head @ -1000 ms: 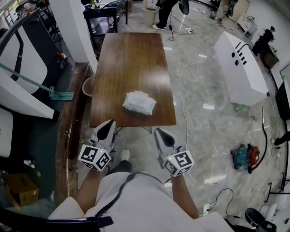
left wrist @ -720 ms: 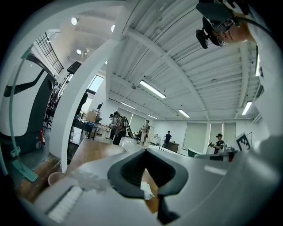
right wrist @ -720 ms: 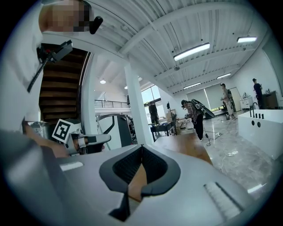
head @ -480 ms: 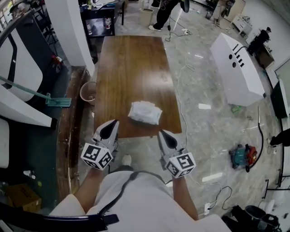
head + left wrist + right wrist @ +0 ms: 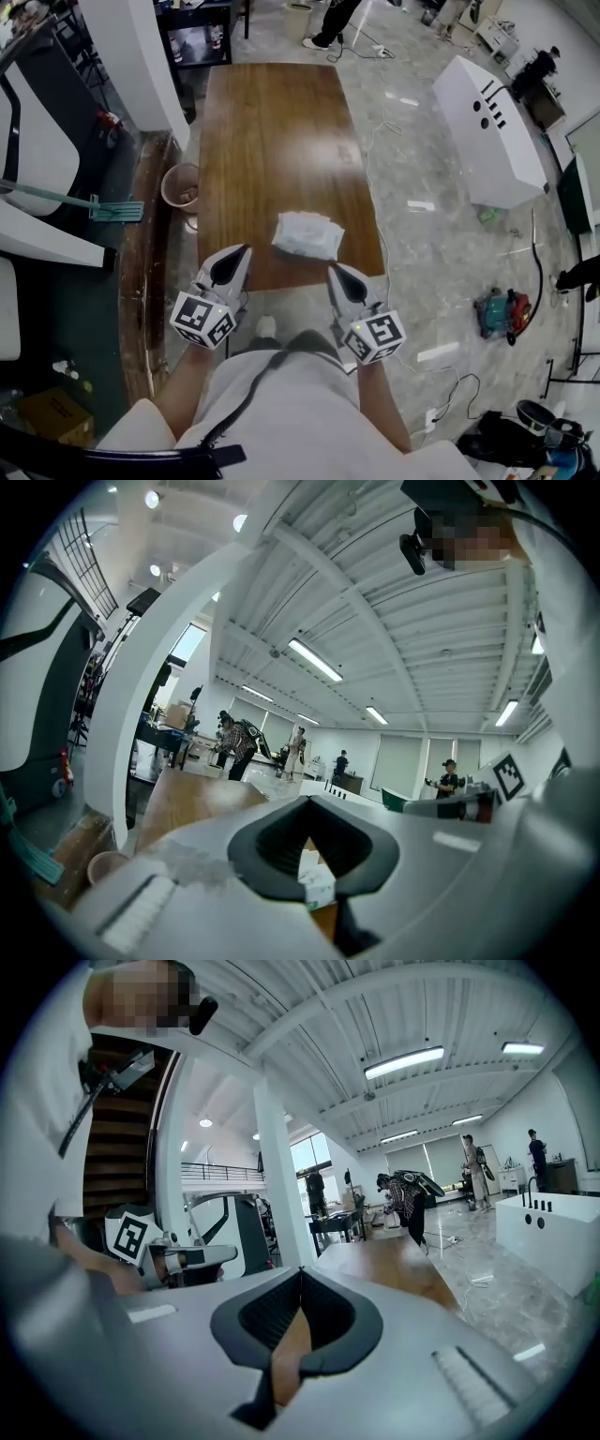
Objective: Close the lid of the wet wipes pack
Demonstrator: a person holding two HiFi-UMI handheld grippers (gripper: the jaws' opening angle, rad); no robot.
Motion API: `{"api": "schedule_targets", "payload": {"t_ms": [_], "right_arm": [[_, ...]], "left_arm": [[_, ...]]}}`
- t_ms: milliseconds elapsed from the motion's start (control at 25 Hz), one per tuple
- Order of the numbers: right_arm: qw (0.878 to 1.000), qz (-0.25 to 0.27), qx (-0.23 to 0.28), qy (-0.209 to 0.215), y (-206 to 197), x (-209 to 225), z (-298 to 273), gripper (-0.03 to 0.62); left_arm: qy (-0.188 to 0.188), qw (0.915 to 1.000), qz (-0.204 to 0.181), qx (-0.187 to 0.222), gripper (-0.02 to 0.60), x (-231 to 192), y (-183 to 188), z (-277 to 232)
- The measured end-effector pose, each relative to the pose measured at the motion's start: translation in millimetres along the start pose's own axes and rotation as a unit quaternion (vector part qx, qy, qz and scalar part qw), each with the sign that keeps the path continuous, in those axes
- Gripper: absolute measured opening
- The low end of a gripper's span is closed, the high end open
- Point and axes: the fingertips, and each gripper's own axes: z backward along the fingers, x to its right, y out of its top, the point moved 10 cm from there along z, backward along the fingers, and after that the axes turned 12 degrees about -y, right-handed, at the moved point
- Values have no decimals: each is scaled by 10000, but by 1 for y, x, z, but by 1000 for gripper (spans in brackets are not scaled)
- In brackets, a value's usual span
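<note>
Marble floor surrounds a long brown wooden tabletop in the head view. The white wet wipes pack lies close to the tabletop's near edge, its long axis running across and slightly skewed. It sits just ahead of and between the left hand-held gripper and the right hand-held gripper, and the right one seems nearer.

In the left gripper view the jaw tips meet on nothing, and the pack shows beyond them, ahead and slightly right.

In the right gripper view the jaws are pressed together and empty. Only bare tabletop lies ahead, so the pack is probably off to its left.

No print on the pack is legible, and I cannot tell whether its lid stands open.
</note>
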Motion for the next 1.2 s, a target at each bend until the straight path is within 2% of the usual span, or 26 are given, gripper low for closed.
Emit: {"api": "schedule_targets", "payload": {"t_ms": [520, 840, 1200], "right_arm": [[9993, 7, -313, 180, -8, 17, -43, 9], [9972, 24, -528, 534, -21, 45, -71, 9], [9912, 96, -958, 906, -58, 78, -110, 9]], "left_arm": [[-311, 9987, 89, -387, 3, -19, -14, -31], [-196, 9969, 259, -723, 5, -20, -36, -51], [245, 9921, 500, -1127, 6, -26, -77, -63]]}}
